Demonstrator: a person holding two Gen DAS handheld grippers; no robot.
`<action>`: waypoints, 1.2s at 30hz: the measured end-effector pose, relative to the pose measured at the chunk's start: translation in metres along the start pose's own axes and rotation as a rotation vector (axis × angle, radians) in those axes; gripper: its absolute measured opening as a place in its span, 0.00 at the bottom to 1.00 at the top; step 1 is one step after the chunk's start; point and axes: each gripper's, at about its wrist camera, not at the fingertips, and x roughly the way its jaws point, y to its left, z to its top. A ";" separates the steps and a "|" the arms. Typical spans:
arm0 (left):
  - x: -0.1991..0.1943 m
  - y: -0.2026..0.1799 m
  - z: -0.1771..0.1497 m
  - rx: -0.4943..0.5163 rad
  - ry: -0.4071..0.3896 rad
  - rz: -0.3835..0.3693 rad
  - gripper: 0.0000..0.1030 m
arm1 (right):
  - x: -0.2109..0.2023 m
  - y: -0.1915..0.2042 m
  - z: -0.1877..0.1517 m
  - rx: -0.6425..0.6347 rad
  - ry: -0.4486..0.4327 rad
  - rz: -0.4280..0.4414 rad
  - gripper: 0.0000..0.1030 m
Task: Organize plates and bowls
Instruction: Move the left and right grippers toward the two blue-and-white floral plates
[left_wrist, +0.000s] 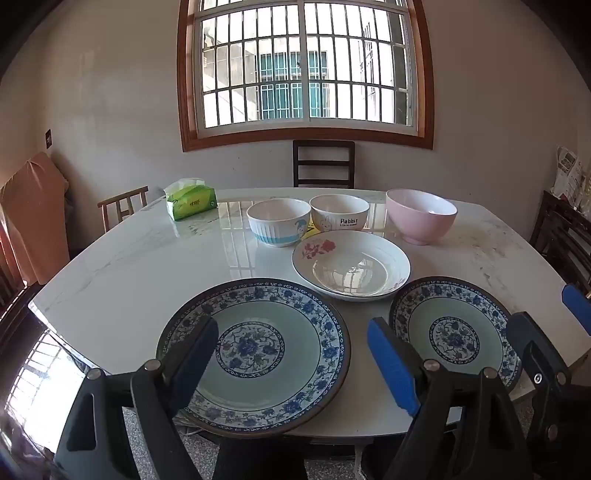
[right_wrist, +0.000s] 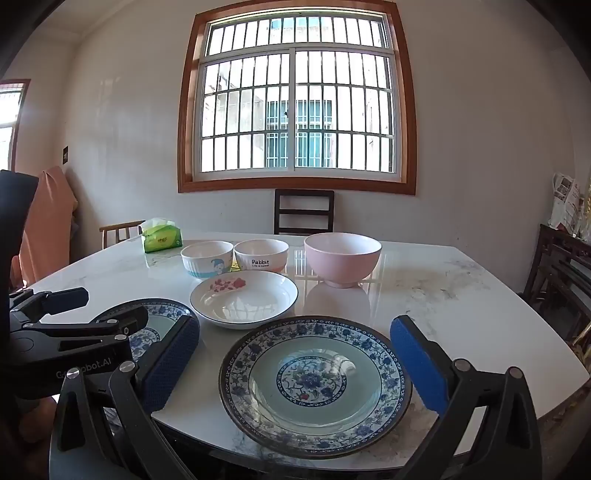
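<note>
Two blue-patterned plates lie at the table's near edge: a large one (left_wrist: 255, 354) on the left and a smaller one (left_wrist: 454, 332) (right_wrist: 314, 384) on the right. Behind them lies a white flower plate (left_wrist: 351, 266) (right_wrist: 245, 299). Three bowls stand in a row behind it: a blue striped bowl (left_wrist: 279, 220) (right_wrist: 207, 258), a Rabbit bowl (left_wrist: 339, 212) (right_wrist: 261, 254), and a pink bowl (left_wrist: 421, 216) (right_wrist: 342, 258). My left gripper (left_wrist: 291, 354) is open over the large plate. My right gripper (right_wrist: 295, 365) is open over the smaller plate. Both are empty.
A green tissue pack (left_wrist: 191, 201) (right_wrist: 161, 236) sits at the back left of the white marble table (left_wrist: 129, 266). A dark chair (left_wrist: 323, 164) stands behind the table under the window. Other chairs stand at the left (left_wrist: 123, 206) and right (left_wrist: 561, 229).
</note>
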 end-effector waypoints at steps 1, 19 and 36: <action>0.006 0.001 -0.003 -0.008 0.036 -0.010 0.82 | 0.000 0.000 0.001 0.002 0.001 0.004 1.00; -0.019 0.021 0.003 -0.009 0.056 0.032 0.83 | -0.029 -0.001 0.016 0.038 0.017 0.127 1.00; 0.010 0.038 0.011 -0.035 0.125 0.037 0.83 | -0.008 0.013 0.026 0.017 0.113 0.237 1.00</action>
